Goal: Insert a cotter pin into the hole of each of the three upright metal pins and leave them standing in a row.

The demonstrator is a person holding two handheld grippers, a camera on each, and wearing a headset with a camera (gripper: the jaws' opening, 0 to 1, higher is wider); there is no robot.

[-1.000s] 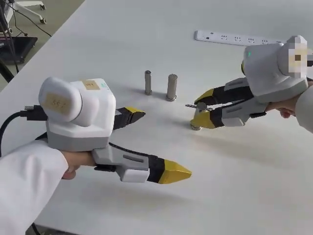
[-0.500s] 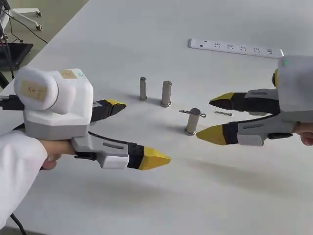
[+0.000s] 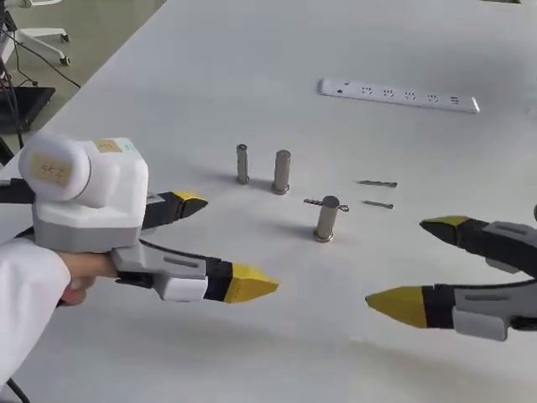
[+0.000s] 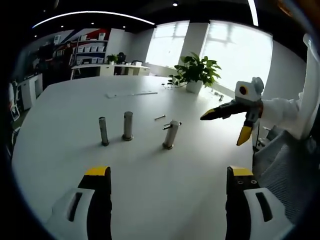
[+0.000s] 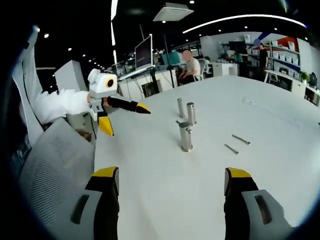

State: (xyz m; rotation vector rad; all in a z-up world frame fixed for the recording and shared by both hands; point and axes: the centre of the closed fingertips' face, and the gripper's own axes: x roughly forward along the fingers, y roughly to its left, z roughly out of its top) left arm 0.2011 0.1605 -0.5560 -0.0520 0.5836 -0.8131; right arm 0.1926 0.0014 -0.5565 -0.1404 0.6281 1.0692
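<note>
Both the left gripper (image 3: 236, 244) and the right gripper (image 3: 396, 261) are hovering with jaws spread, gripping nothing, flanking the nearest metal pin (image 3: 325, 222), which is carrying its cotter pin (image 3: 319, 202). Beyond, loose cotter pins (image 3: 377, 183) are lying near the two bare pins (image 3: 282, 172), likely waiting for them.

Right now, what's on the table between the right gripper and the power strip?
Two loose cotter pins lie on the table between the right gripper and the power strip, clearest in the head view.
</note>
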